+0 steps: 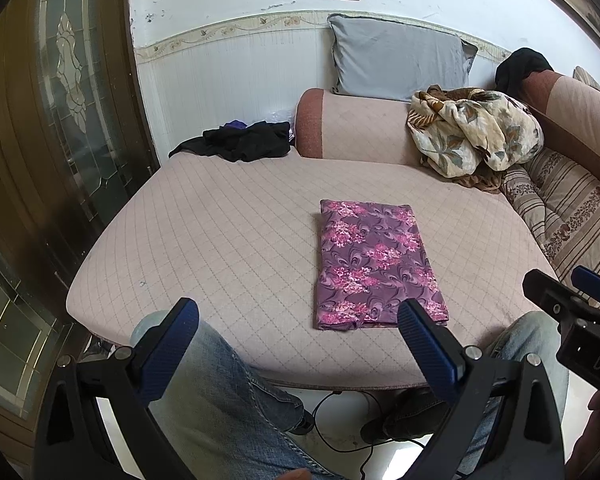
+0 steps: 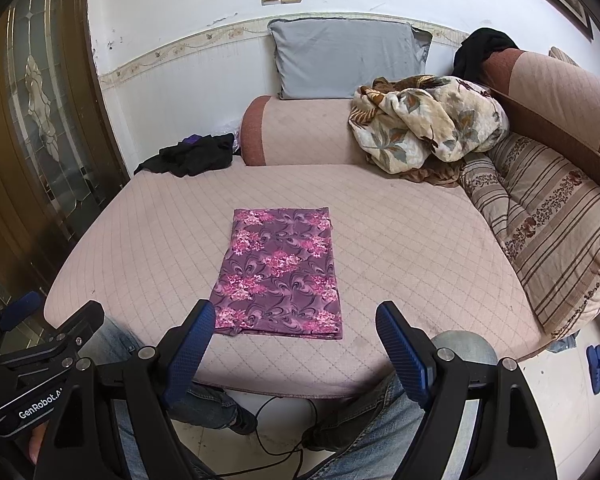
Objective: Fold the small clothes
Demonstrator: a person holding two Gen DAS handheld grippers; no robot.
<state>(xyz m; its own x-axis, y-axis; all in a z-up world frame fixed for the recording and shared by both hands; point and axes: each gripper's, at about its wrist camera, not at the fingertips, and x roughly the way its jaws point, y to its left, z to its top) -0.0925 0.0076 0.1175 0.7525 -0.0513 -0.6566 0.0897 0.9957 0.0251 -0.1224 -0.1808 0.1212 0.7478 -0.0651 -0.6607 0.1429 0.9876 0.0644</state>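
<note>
Right wrist view alone shows a pair of blue slippers [image 2: 597, 367] on the floor past the sofa's corner, and the left gripper [image 2: 56, 320] at its lower left edge. Left wrist view instead takes in more of the glass-panelled door [image 1: 72, 92], with the right gripper [image 1: 572, 284] entering from its right edge. Both views show the folded purple floral cloth [image 1: 374, 264] lying flat as a neat rectangle on the quilted pink seat [image 1: 220, 232], near its front edge. Each gripper hovers above the person's knees with its fingers spread wide, holding nothing. No containers appear; a black garment [image 2: 192, 154] lies at the seat's far left corner.
</note>
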